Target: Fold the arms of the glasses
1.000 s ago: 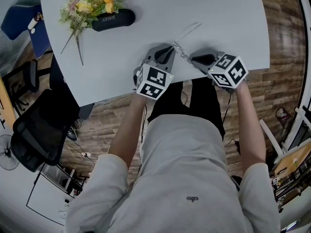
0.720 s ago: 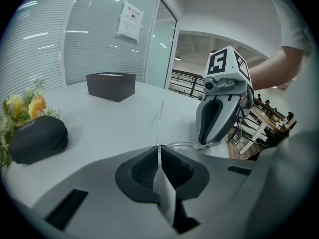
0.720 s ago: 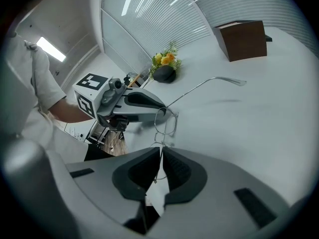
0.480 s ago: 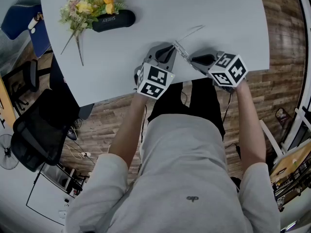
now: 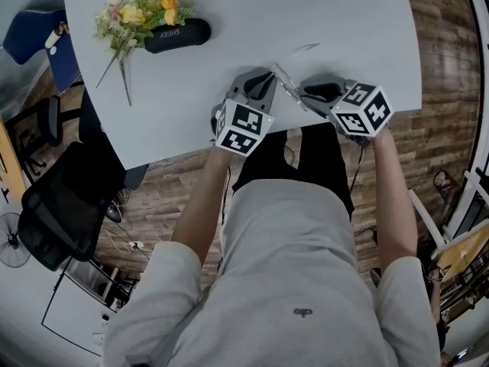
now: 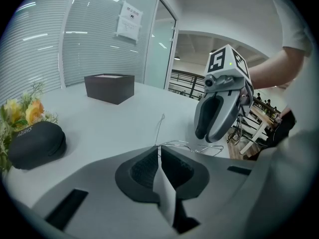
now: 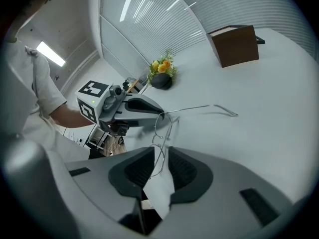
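Observation:
Thin wire-frame glasses (image 5: 288,81) hang just above the white table (image 5: 351,21) between my two grippers. One arm (image 5: 302,50) sticks out away from me over the table. My left gripper (image 5: 269,79) is shut on one end of the frame (image 6: 180,144), which comes out at its fingertips (image 6: 159,151). My right gripper (image 5: 304,95) faces it from the right; its jaws are opening, with a wire lens rim (image 7: 160,133) loose in the gap between them. The open arm (image 7: 202,107) runs off to the right in the right gripper view.
A black glasses case (image 5: 177,33) and a bunch of flowers (image 5: 137,10) lie at the table's far left. A dark box (image 6: 109,87) stands further back. The table's near edge (image 5: 191,147) runs just under the grippers. An office chair (image 5: 61,205) stands at the left.
The right gripper's jaws have spread apart around the lens rim, and its cube has shifted slightly right. The left gripper has kept still, shut on the frame.

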